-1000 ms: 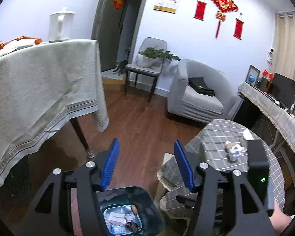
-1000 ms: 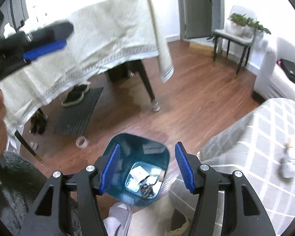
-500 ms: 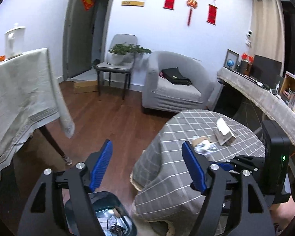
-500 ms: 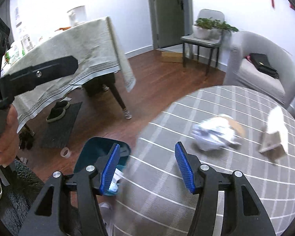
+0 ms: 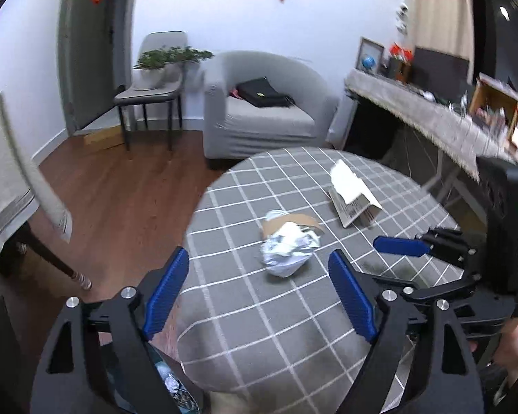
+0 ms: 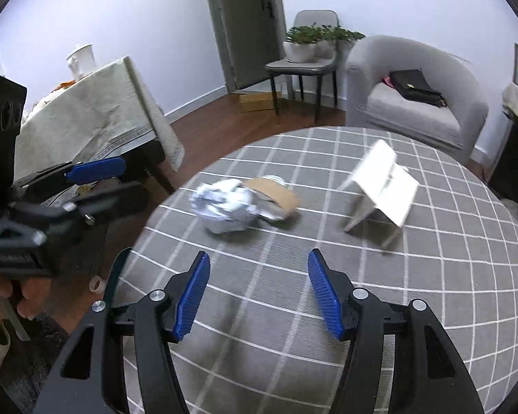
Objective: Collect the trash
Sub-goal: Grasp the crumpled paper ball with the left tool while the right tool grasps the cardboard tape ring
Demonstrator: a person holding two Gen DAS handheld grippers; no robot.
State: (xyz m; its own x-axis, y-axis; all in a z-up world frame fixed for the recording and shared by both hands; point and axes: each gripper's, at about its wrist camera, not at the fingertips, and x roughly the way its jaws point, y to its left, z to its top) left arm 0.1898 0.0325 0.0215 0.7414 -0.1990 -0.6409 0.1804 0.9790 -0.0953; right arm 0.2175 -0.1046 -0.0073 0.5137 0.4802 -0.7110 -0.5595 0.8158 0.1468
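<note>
On the round table with the grey checked cloth (image 5: 266, 324) (image 6: 431, 293) lies a crumpled white wad of paper (image 5: 288, 250) (image 6: 224, 208) against a brown paper cup sleeve (image 5: 295, 222) (image 6: 276, 195). A torn white cardboard box (image 5: 354, 195) (image 6: 383, 186) stands further right. My left gripper (image 5: 259, 286) hovers just short of the wad, its jaws opening with nothing between them. My right gripper (image 6: 259, 293) hangs over the cloth near the wad and box, jaws opening and empty. The blue trash bin (image 5: 171, 388) with scraps sits on the floor below the table's near edge.
A grey armchair (image 5: 262, 107) with a black bag and a chair with a potted plant (image 5: 155, 69) stand behind the table. At the left is a table draped in beige cloth (image 6: 96, 117). A long sideboard (image 5: 431, 117) runs along the right. A person's hands hold both grippers.
Both grippers swung from above the floor bin across to the checked table; the wad and box now lie just ahead. Both pairs of jaws stand wider, the left much more.
</note>
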